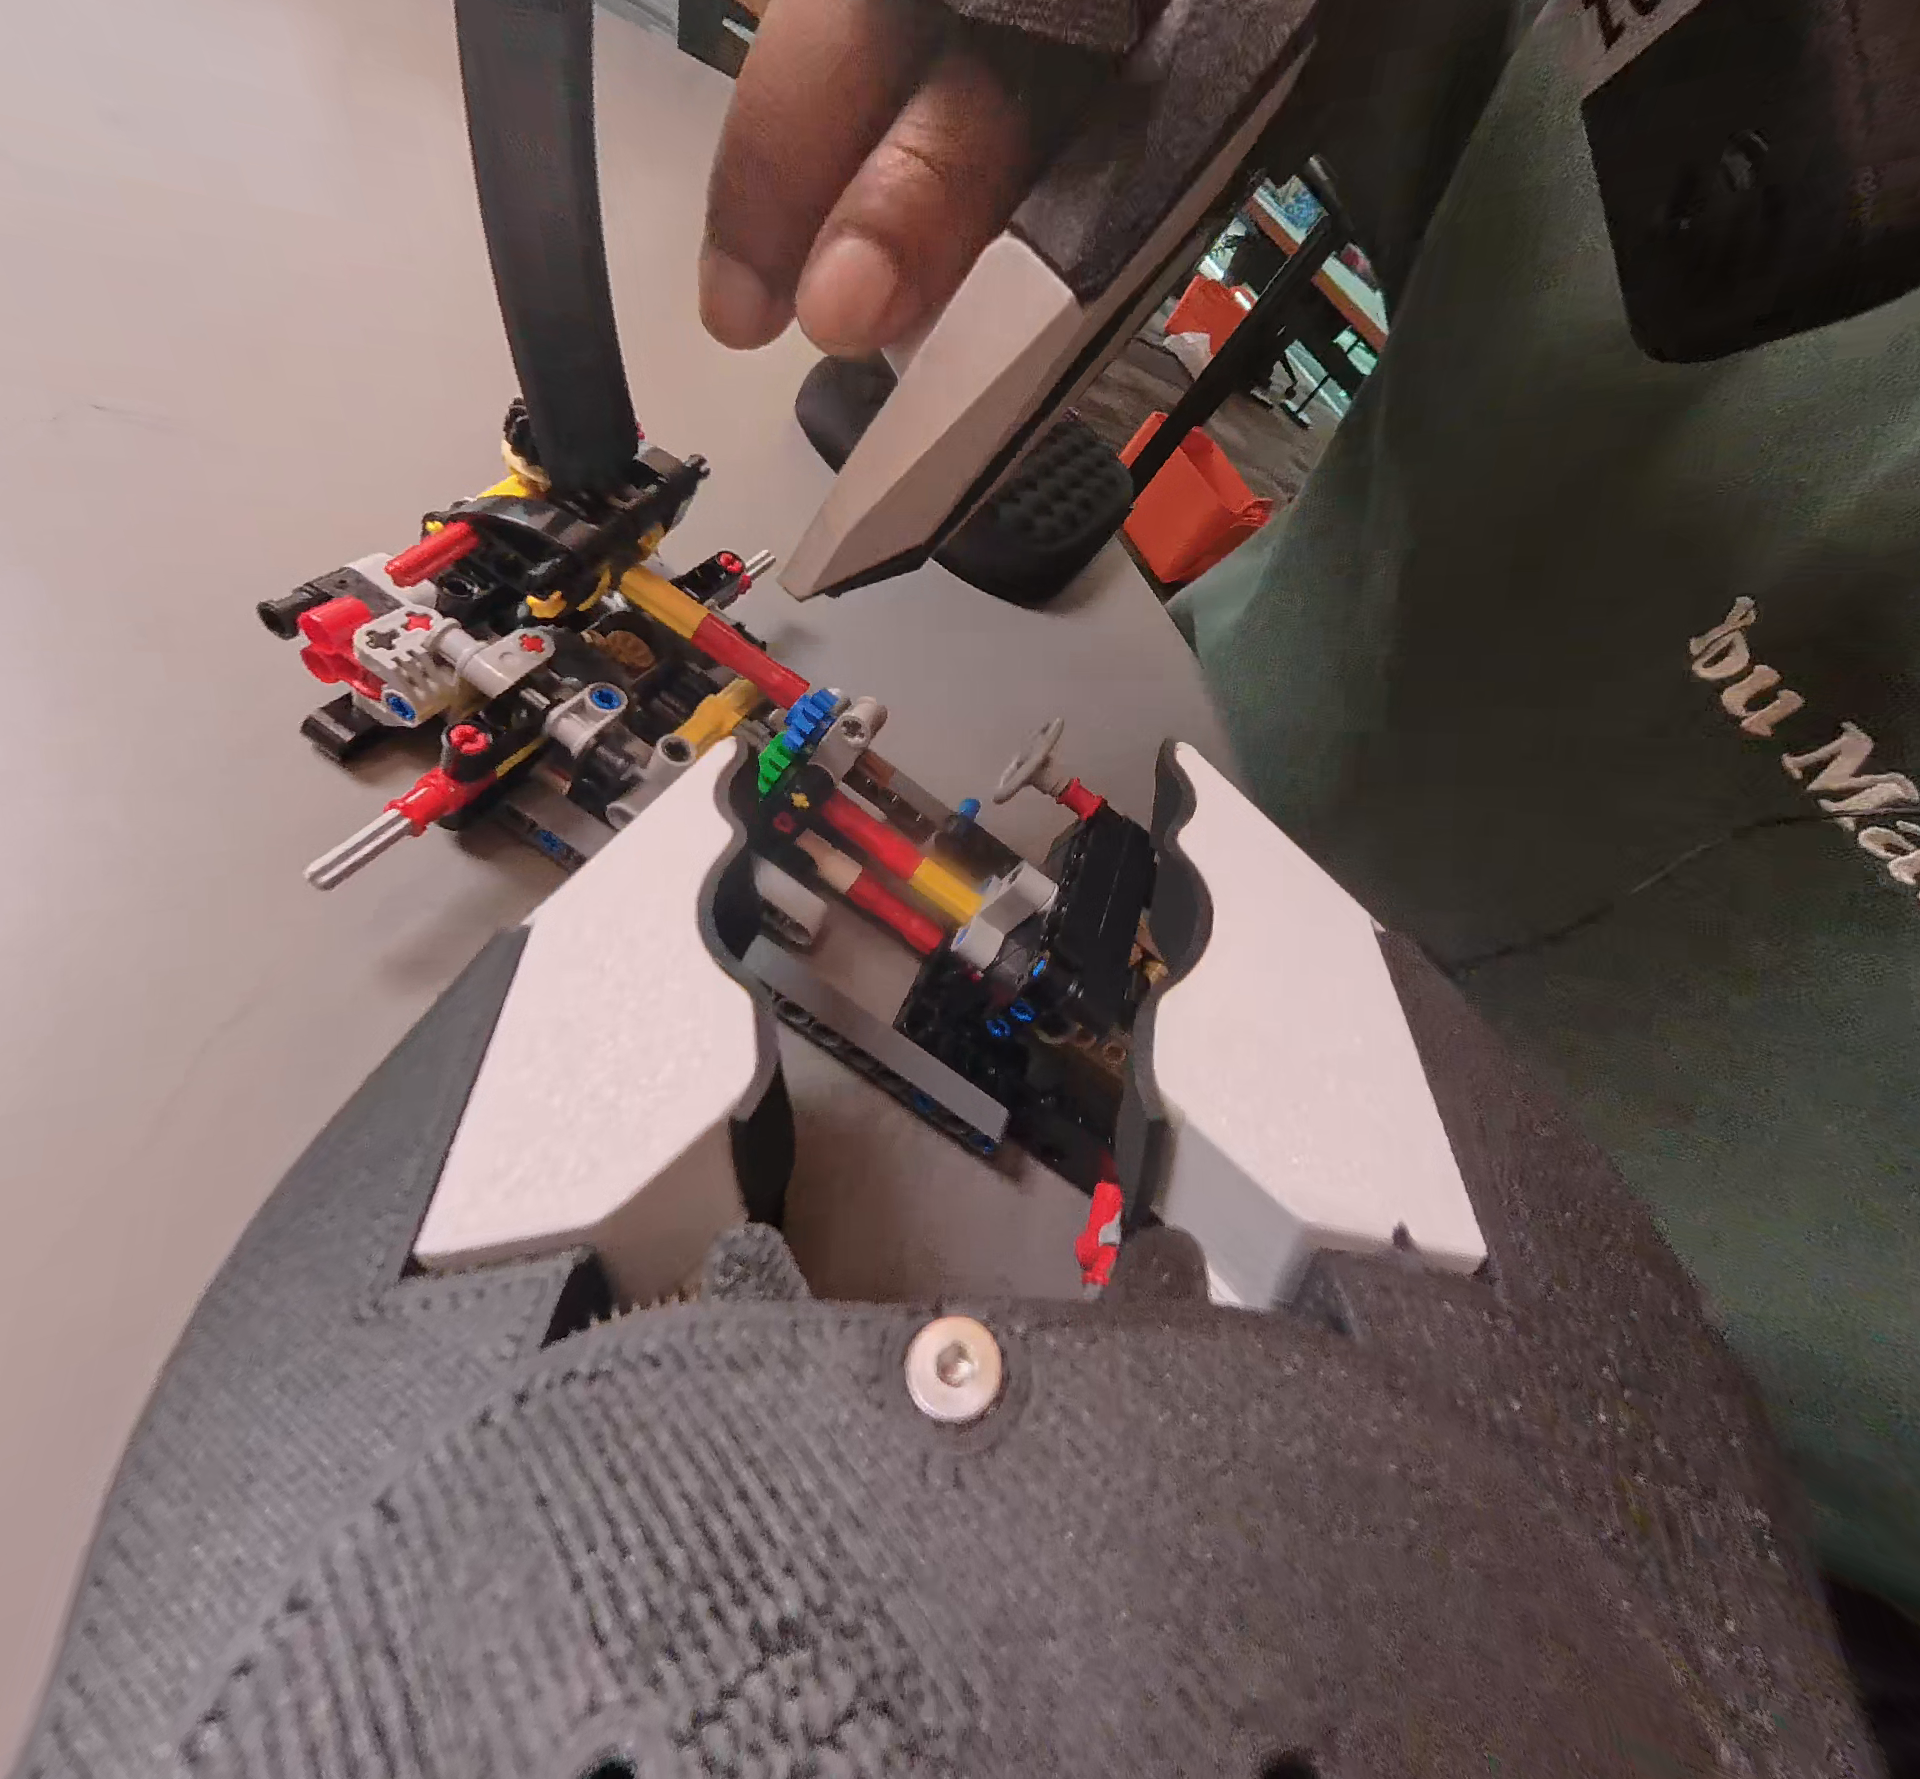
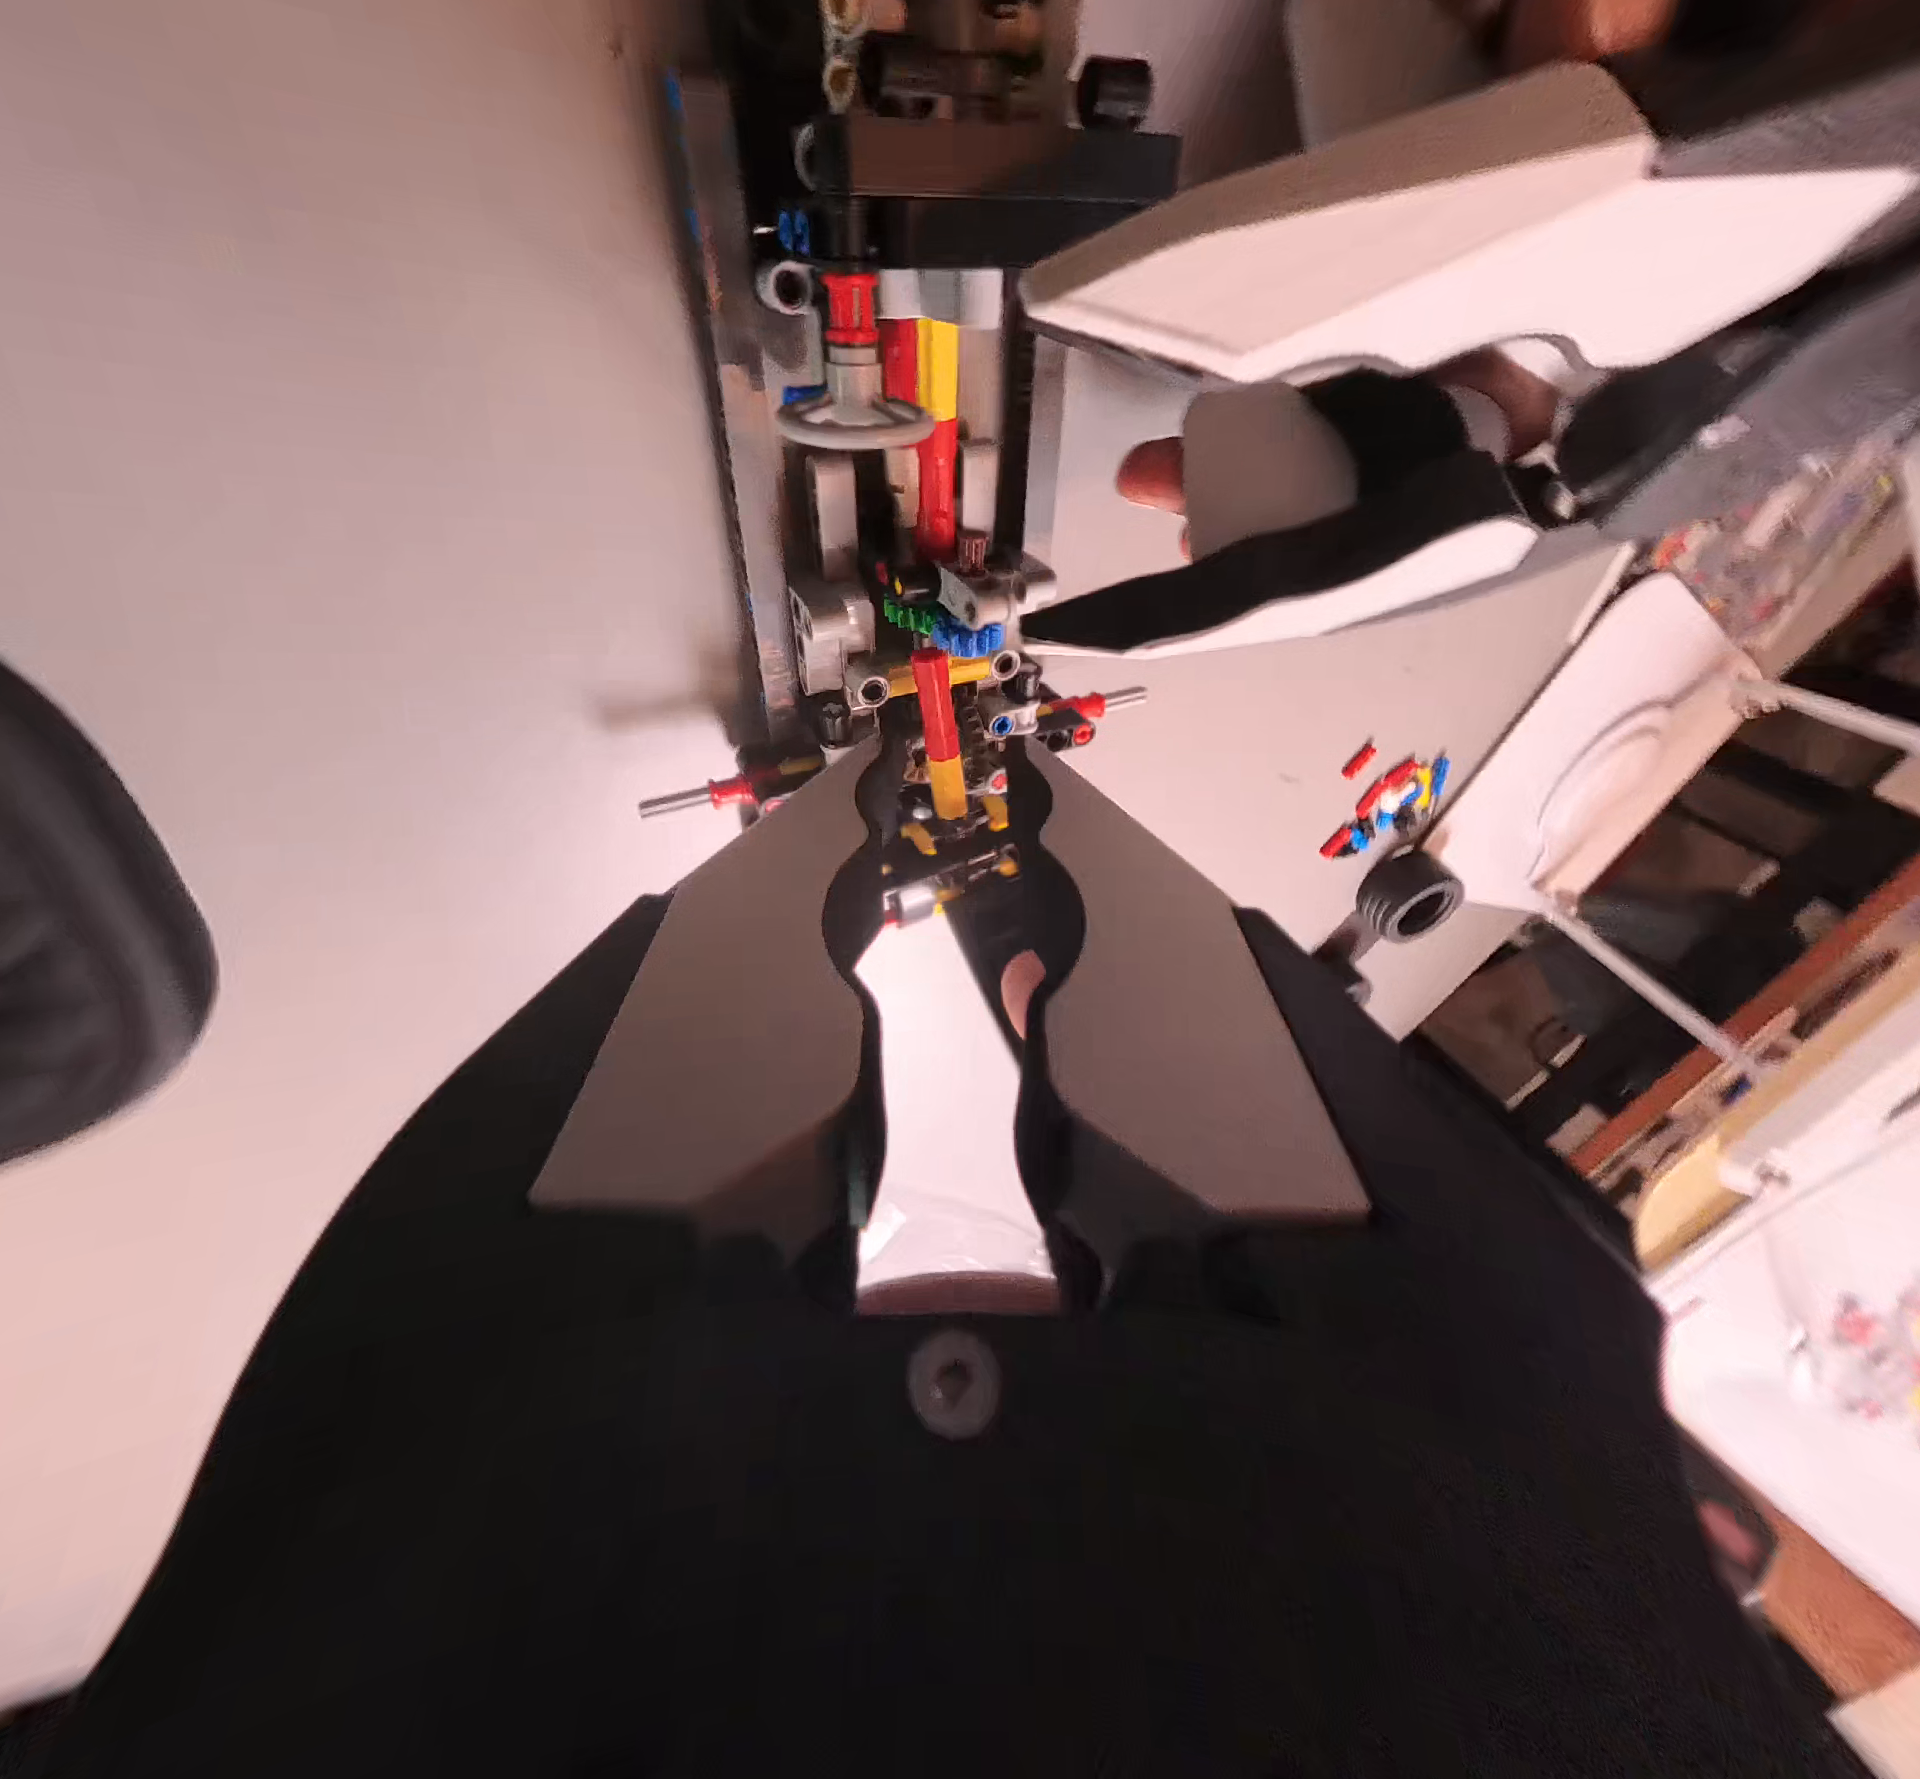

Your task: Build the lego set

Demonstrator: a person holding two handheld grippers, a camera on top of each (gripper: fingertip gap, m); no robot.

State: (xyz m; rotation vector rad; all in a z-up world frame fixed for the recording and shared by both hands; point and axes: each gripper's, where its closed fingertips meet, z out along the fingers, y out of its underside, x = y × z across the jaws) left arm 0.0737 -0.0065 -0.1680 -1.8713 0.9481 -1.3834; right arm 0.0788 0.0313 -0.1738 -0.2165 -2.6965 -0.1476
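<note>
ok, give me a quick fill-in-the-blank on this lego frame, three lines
1. The steering wheel on the lego chassis is coloured ___.
2. Right beside the green gear sits a ___ gear.
3. The loose tyre lying on the table is coloured ___.

Missing words: grey; blue; black.

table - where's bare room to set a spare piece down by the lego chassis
The table is bare on the chassis side away from the person. In the right wrist view, bare table lies between the chassis and the loose parts and tyre. Crowded at both ends, where the jaws close in.
</note>
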